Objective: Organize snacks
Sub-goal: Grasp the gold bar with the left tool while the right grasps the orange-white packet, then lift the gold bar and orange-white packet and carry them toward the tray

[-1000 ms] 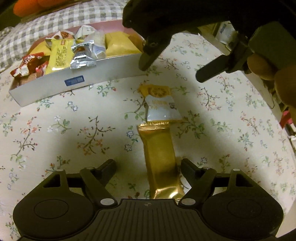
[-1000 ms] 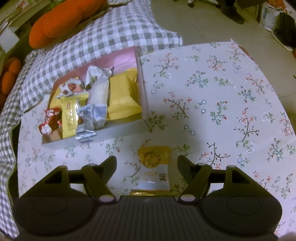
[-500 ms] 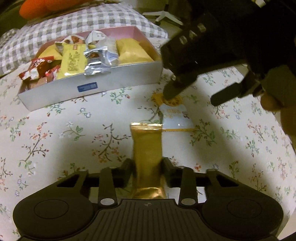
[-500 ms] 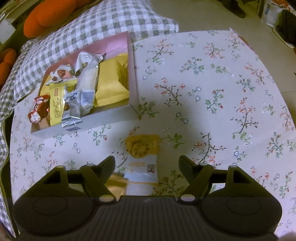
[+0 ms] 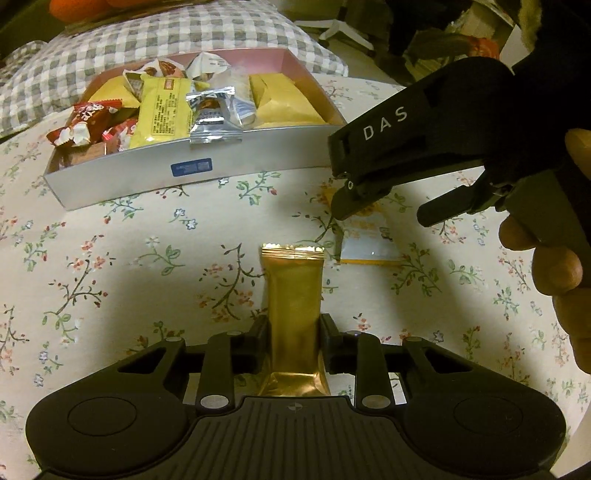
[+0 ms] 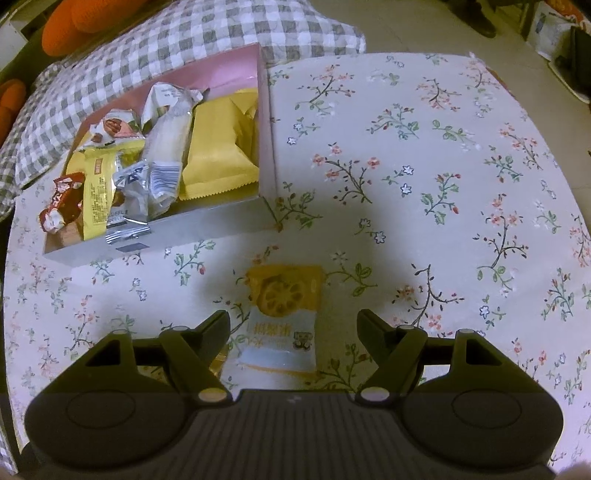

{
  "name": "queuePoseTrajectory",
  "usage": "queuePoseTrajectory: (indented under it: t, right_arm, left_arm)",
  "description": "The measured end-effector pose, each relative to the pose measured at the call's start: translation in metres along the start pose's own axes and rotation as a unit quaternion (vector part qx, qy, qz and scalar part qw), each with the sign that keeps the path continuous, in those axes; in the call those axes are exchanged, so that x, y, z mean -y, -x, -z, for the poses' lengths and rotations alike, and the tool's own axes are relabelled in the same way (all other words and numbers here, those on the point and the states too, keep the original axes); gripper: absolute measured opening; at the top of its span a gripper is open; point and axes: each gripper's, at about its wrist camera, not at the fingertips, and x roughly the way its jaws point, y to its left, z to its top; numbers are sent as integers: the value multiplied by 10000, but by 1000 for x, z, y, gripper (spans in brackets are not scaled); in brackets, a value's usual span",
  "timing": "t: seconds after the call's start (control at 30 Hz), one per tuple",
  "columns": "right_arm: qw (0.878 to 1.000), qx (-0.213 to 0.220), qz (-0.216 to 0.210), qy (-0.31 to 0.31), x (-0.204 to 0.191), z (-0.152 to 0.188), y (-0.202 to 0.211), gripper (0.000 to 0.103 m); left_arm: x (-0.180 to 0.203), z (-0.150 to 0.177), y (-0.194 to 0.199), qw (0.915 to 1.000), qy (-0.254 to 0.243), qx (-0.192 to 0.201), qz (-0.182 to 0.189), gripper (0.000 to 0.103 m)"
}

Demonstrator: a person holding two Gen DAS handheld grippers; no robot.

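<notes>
1. A cream tablecloth printed with small flowers and green sprigs fills most of both views.
2. A grey-and-white checked quilted fabric lies bunched across the upper left of the right wrist view, and across the top of the left wrist view.
3. Rounded orange plush cushions sit in the upper left corner, behind the checked fabric.
4. A pale tiled floor shows along the top right.
5. Cluttered, dim items crowd the upper right of the left wrist view; too blurred to identify.
</notes>
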Motion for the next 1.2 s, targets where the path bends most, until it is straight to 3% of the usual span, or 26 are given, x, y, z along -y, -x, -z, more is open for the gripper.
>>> queuePoseTrajectory:
  t: [0.1,0.23,0.4,0.47,1.2]
  right_arm:
    - [10000,-51,0,-9,1,0,-5,69]
    - [9998,-153,32,79,-1,1,-13,55]
    - [9992,-61,221,341,-8,4,-16,50]
    - [9986,-5,292,434,-10,6,-16,40]
    - [9993,5,-59,374,-17,5,-2,36]
  left_arm:
    - [0,-1,0,10000,7,-10,-25,26]
    - [1,-1,0,10000,-11,7,-79,26]
    - [1,-1,2,9999,-33,19,-140,26]
    - [2,-1,2,9999,-48,22,-154,26]
    - [3,-3,1,9993,-106,64,-363,26]
